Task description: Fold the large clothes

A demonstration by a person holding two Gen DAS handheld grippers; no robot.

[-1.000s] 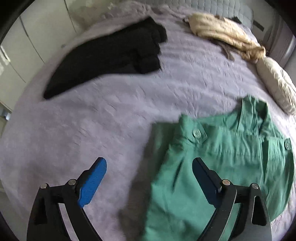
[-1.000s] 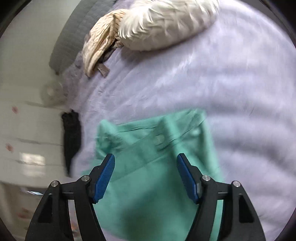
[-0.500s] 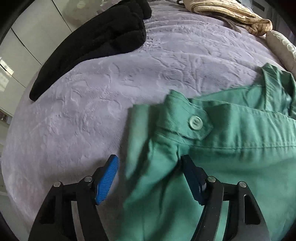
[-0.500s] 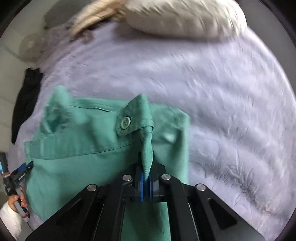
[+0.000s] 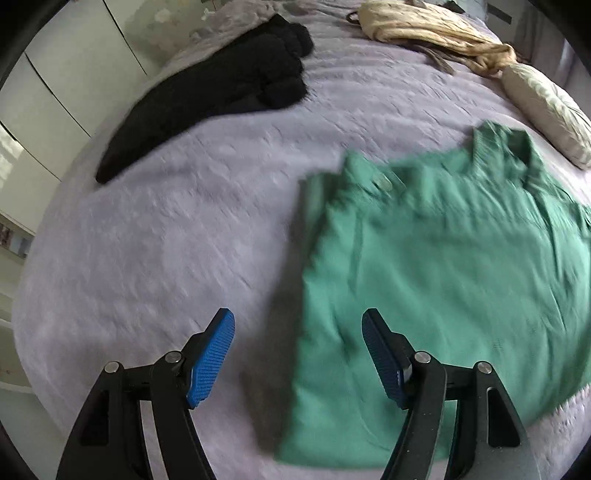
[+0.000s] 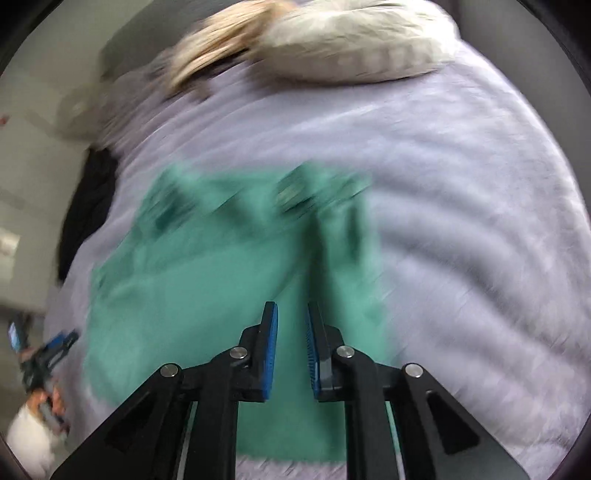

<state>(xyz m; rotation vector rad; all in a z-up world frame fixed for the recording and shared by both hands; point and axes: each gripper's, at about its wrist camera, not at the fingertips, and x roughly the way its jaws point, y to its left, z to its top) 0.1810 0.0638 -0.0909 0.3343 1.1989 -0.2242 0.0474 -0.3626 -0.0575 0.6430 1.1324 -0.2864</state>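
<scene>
A green shirt lies flat on the bed's lilac cover. It looks partly folded: both sides are tucked in, so it makes a long neat block, with the collar at the far end. In the left wrist view it sits on the right part of the bed, close to the near edge.

The left gripper hangs above the shirt's left edge. Its two blue fingers are wide apart and hold nothing. One finger is over the bare cover and the other is over the green cloth.

The right gripper is over the near part of the shirt. Its fingers are only a little way apart, and no cloth seems to be between them. This view is blurry, so that is hard to be sure of.

The step in hand looks like the gap between two folds. I think the next move is to grab the two near corners, lift them, and bring the bottom up to the collar. Each gripper would need to come down low and pinch all the layers together.

Far away lie a black garment, a beige garment and a pale pillow.
</scene>
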